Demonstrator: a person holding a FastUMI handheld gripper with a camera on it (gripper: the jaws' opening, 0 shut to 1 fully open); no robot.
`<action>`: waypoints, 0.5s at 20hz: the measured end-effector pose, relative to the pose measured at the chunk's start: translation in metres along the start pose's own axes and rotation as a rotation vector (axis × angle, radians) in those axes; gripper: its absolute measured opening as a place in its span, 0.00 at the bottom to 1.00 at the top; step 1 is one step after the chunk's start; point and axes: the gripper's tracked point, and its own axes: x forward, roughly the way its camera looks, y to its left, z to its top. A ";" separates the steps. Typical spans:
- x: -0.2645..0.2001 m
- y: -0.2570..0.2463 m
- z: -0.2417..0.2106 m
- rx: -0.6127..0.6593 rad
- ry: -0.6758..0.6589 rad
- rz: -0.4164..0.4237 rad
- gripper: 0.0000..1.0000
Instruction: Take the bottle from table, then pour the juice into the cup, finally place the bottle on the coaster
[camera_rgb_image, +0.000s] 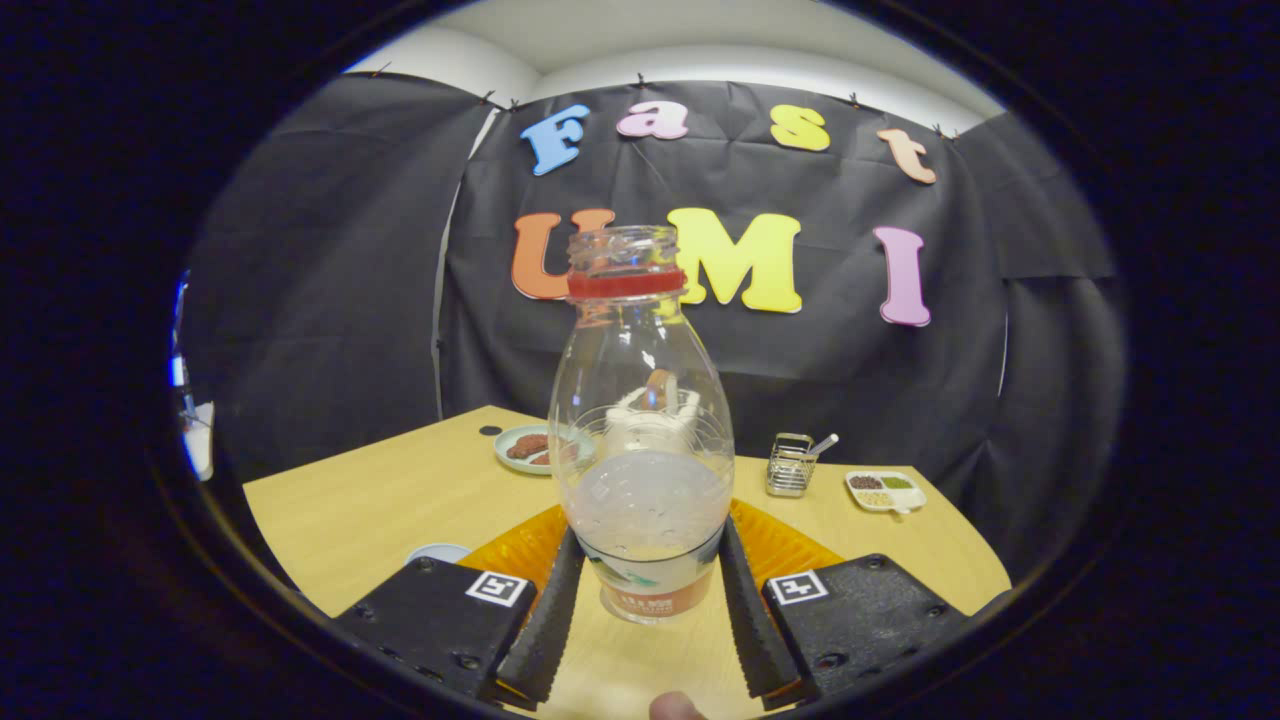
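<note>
The tool (640, 590) has its two black ribbed fingers (548, 620) closed against the lower sides of the clear plastic bottle (640, 430), one on each flank, so the bottle stands upright between them with its open neck and red collar ring at twelve o'clock. Pale, cloudy juice fills roughly the bottom third; a label band wraps the base. Whether the base is touching the surface (380, 500) or held just above it I cannot tell.

Directly behind the bottle lies an orange ribbed coaster (790, 545), showing on both sides of it. Through the clear plastic a white cup (650, 425) can be made out further back, though its shape is bent by the bottle.

Elsewhere on the pale wooden surface — at ten o'clock from the bottle sits a light green plate (530, 447) with something brown on it; at about two o'clock a small wire basket (792, 465) with a utensil in it, and beyond that a white divided dish (885, 490) of seasonings. A small pale round thing (437, 552) peeks out at eight o'clock, beside the left finger block. A fingertip (676, 707) shows at six o'clock
</note>
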 end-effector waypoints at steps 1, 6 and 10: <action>0.010 -0.005 -0.002 0.009 0.007 -0.011 0.73; 0.054 -0.005 -0.021 0.015 0.052 -0.008 0.73; 0.079 -0.003 -0.037 -0.027 0.070 -0.015 0.74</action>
